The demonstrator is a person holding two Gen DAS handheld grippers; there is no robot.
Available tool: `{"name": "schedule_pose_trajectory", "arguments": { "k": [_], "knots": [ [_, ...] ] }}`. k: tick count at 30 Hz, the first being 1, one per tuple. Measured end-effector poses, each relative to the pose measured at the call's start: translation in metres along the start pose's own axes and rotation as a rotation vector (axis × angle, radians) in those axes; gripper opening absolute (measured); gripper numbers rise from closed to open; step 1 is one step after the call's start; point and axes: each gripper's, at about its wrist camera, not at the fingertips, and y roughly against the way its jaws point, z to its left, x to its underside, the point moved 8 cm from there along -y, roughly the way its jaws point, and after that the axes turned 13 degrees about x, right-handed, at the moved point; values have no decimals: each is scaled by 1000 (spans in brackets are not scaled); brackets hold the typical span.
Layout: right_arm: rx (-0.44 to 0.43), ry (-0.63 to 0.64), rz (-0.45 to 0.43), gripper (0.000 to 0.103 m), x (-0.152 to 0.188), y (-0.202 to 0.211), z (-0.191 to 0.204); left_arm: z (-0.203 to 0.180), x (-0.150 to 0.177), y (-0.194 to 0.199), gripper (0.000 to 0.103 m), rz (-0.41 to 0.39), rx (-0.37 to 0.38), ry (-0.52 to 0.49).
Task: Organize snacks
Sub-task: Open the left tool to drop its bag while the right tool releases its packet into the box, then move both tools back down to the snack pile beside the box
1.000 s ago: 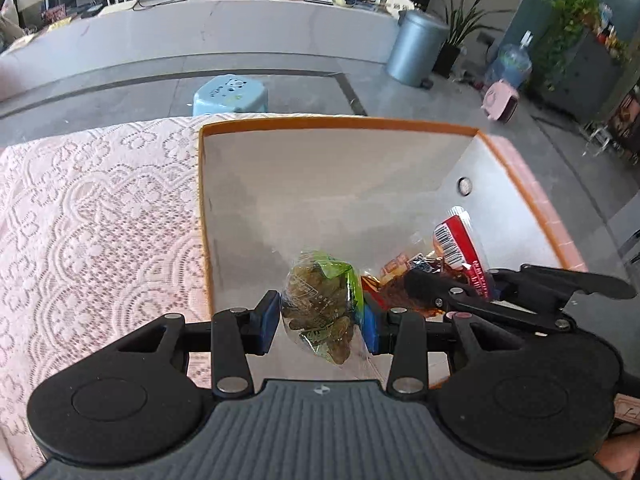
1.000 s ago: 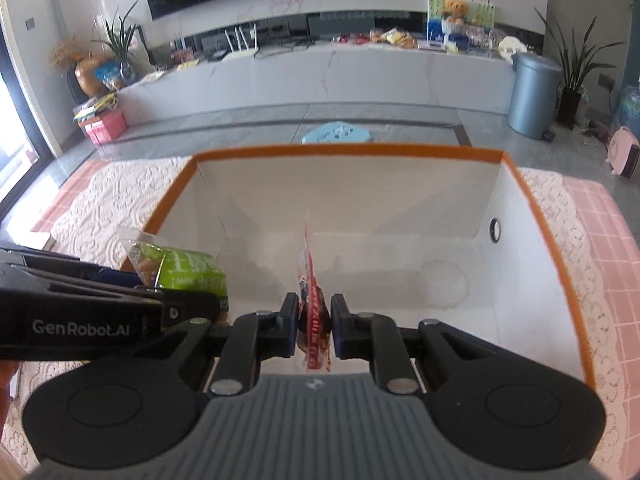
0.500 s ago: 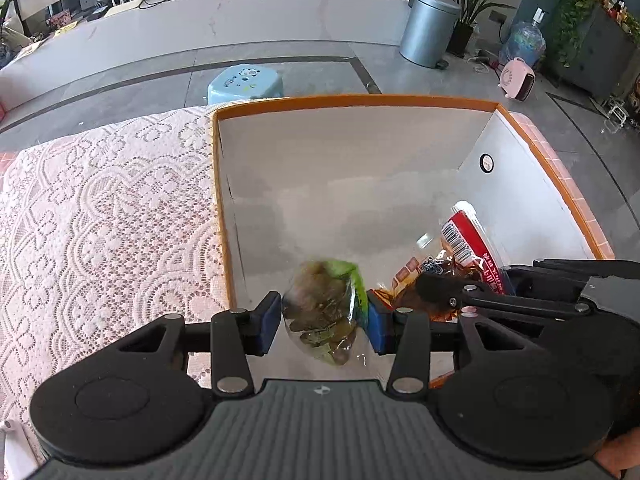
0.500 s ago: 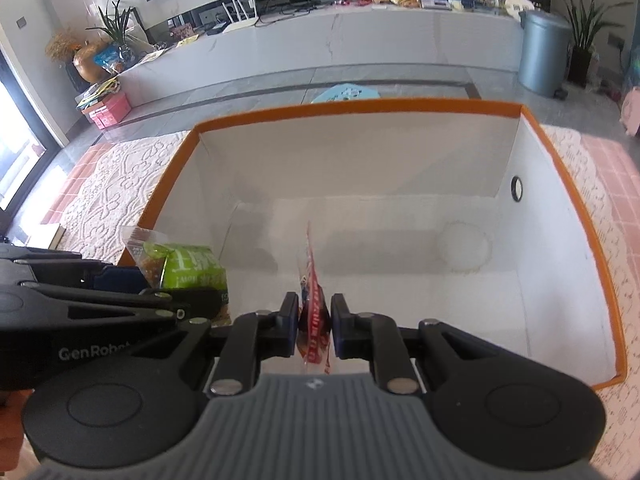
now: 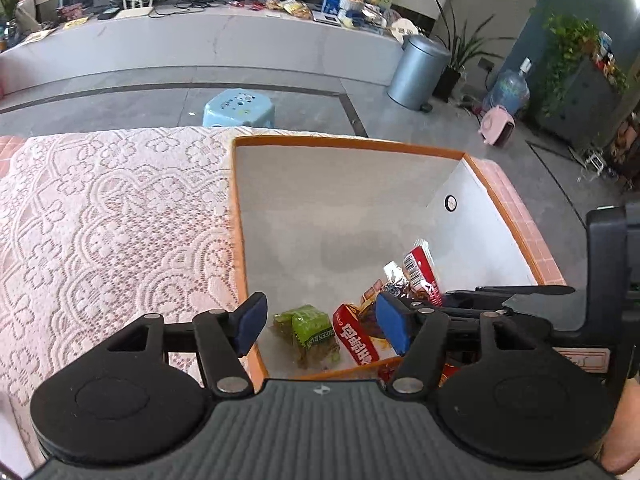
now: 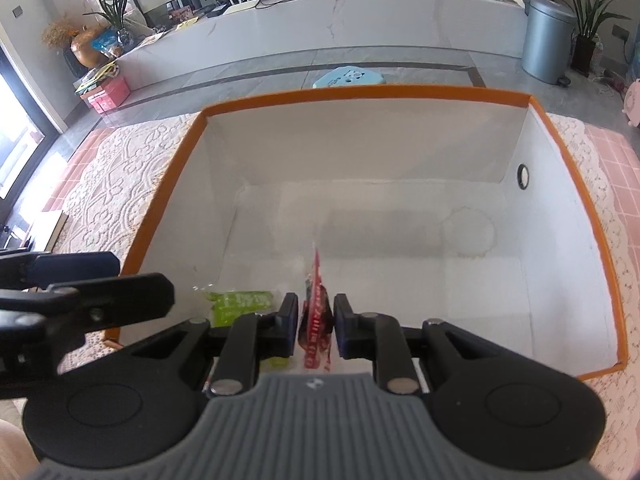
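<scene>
Left gripper (image 5: 322, 326) jaws have just been opening, releasing the green clear-wrapped snack packet (image 5: 310, 334) onto the white orange-rimmed box (image 5: 344, 144) floor below; right gripper (image 6: 316, 326) stays clamped on the red foil snack packet (image 6: 316, 334).

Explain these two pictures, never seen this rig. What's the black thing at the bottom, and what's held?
No robot: a person holds a two-finger gripper in each hand, each with a fisheye camera looking along its fingers. The black shape is that gripper. One view is the left wrist, one the right. A white box sits on a lace cloth. The left gripper is open, its jaws have just been opening; the green snack packet lies in the box below, untouched. The right gripper is shut on a red snack packet.
</scene>
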Motion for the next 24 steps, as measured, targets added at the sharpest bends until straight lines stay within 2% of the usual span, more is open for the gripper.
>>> {"name": "schedule_pose_trajectory", "arguments": {
  "k": [2,6,10,14,19,21,24],
  "knots": [
    [-10,-1,5,18,2,2,3,0,3,4,75,-12,-1,11],
    [0,-5,-11,36,4,11,3,3,10,14,75,-28,-5,34],
    [10,-17,-29,42,3,24,-1,0,12,21,75,-38,-12,34],
    [29,-34,-56,53,3,43,-9,-11,13,36,76,-63,-7,9],
    [30,-46,-145,65,5,81,-20,-27,17,60,80,-124,13,-5],
    [28,-43,-200,77,8,101,-25,-35,21,70,82,-154,26,-14],
    [55,-23,-297,82,19,132,-32,-47,30,82,83,-190,40,-42]
  ]
}}
